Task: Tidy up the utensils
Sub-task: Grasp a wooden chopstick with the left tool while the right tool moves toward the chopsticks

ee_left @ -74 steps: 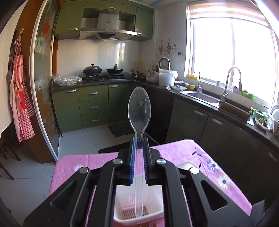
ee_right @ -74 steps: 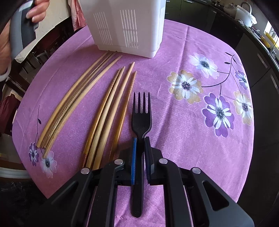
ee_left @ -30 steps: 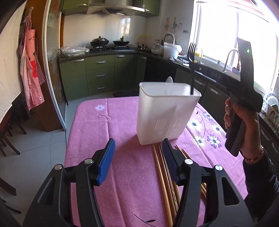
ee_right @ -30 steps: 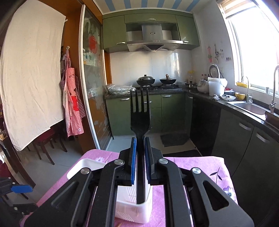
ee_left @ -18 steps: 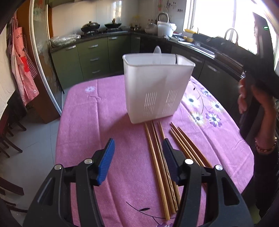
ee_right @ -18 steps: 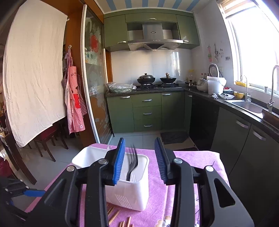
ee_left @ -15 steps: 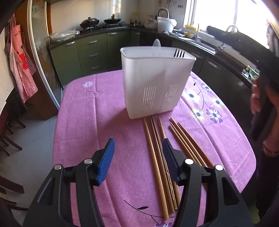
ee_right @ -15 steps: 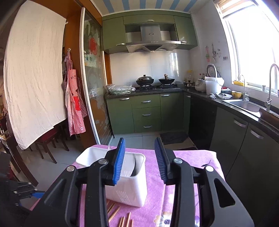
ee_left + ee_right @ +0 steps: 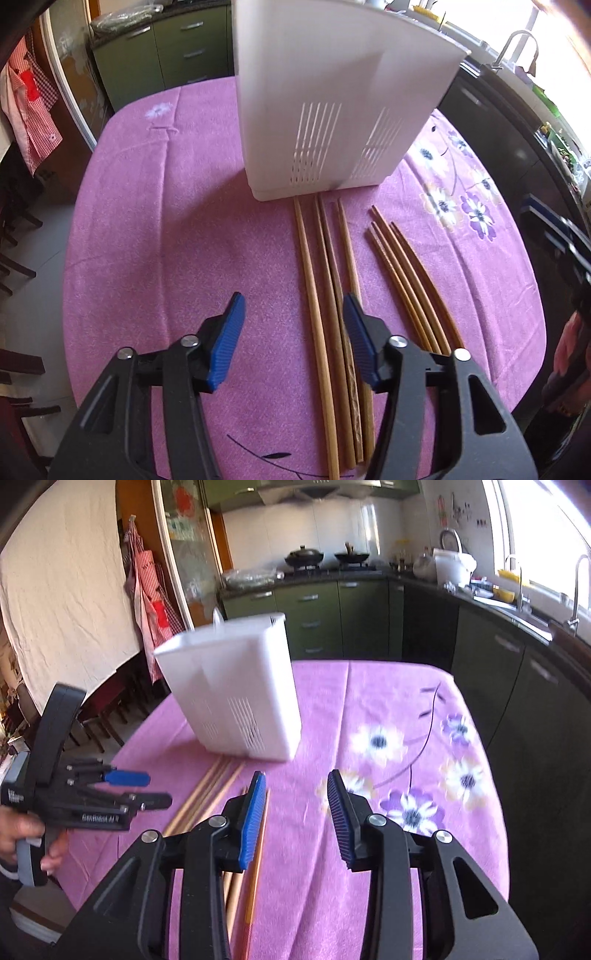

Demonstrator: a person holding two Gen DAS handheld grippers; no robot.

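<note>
Below the spread, empty left gripper point(image 9: 293, 334) just narrowing, chopsticks point(image 9: 321, 295) between its fingers point(image 9: 225, 343)

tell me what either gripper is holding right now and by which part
Nothing is held. The left gripper is open above the chopsticks on the tablecloth, its jaws just narrowing, pads touching none. The right gripper is open and empty too.
</note>
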